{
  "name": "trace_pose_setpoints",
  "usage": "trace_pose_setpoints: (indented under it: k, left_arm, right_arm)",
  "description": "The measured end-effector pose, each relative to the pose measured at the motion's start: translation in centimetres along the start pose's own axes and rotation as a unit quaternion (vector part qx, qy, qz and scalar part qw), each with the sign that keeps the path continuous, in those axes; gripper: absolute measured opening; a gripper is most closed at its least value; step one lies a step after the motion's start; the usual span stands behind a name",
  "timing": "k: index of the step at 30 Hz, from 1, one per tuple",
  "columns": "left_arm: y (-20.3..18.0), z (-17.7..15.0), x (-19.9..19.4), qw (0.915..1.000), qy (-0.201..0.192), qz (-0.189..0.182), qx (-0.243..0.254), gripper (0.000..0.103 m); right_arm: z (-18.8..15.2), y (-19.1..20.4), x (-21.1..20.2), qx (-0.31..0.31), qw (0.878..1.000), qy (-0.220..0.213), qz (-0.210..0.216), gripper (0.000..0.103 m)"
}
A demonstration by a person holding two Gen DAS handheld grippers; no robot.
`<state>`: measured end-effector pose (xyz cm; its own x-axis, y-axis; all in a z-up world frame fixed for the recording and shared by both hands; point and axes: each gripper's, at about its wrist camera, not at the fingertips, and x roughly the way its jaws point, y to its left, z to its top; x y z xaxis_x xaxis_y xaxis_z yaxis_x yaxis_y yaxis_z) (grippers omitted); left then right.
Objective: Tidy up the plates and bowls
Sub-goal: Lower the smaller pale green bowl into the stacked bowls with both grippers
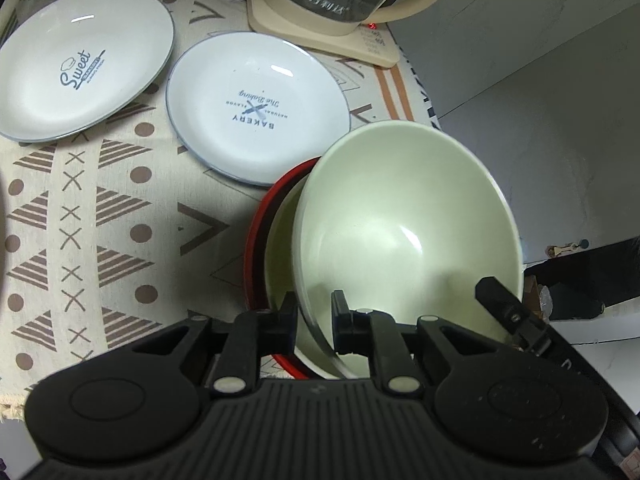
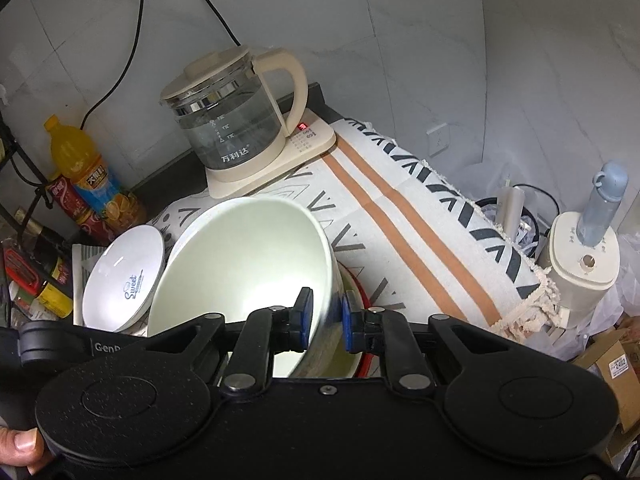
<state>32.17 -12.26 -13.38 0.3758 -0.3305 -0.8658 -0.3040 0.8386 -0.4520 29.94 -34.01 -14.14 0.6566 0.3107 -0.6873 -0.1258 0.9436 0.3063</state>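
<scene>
A pale green bowl [image 1: 404, 220] is tilted above a red-rimmed bowl [image 1: 260, 240] that sits on the patterned cloth. My left gripper [image 1: 314, 320] is shut on the green bowl's near rim. My right gripper [image 2: 325, 320] is shut on the same green bowl's [image 2: 240, 264] right rim; its fingertip [image 1: 500, 292] shows in the left wrist view. The red-rimmed bowl [image 2: 362, 300] shows below it. A white "Bakery" plate [image 1: 256, 104] and a white "Sweet" plate [image 1: 80, 60] lie on the cloth beyond. The "Sweet" plate [image 2: 124, 280] also shows in the right wrist view.
A glass kettle [image 2: 232, 120] on a cream base [image 1: 320, 28] stands at the back. Drink bottles [image 2: 80, 172] stand at the back left. The table's right edge [image 2: 516, 276] drops to a cream appliance [image 2: 580, 256] and boxes.
</scene>
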Motion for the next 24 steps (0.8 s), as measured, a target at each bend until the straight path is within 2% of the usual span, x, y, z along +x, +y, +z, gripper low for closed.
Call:
trace_pose_setpoints:
  k: [6, 8, 9, 12, 24]
  left_arm:
    - [-0.1, 0.0, 0.9, 0.9999, 0.006, 0.004, 0.008, 0.015]
    - [-0.1, 0.1, 1.1, 0.9999, 0.011, 0.001, 0.006, 0.015]
    - [-0.1, 0.1, 1.2, 0.9999, 0.013, 0.003, 0.009, 0.015]
    - [-0.3, 0.2, 1.3, 0.9998, 0.016, 0.002, 0.014, 0.015]
    - [0.4, 0.4, 0.7, 0.9990, 0.038, -0.023, -0.005, 0.020]
  right_arm:
    - [0.0, -0.3, 0.8, -0.003, 1.000, 0.002, -0.006, 0.015]
    - [0.1, -0.4, 0.9, -0.001, 1.000, 0.001, -0.007, 0.013]
    - [0.1, -0.5, 1.0, 0.000, 1.000, 0.001, -0.011, 0.008]
    - [0.3, -0.9, 1.2, 0.012, 1.000, 0.002, -0.011, 0.007]
    - [0.8, -1.1, 1.5, 0.055, 0.998, -0.009, -0.007, 0.006]
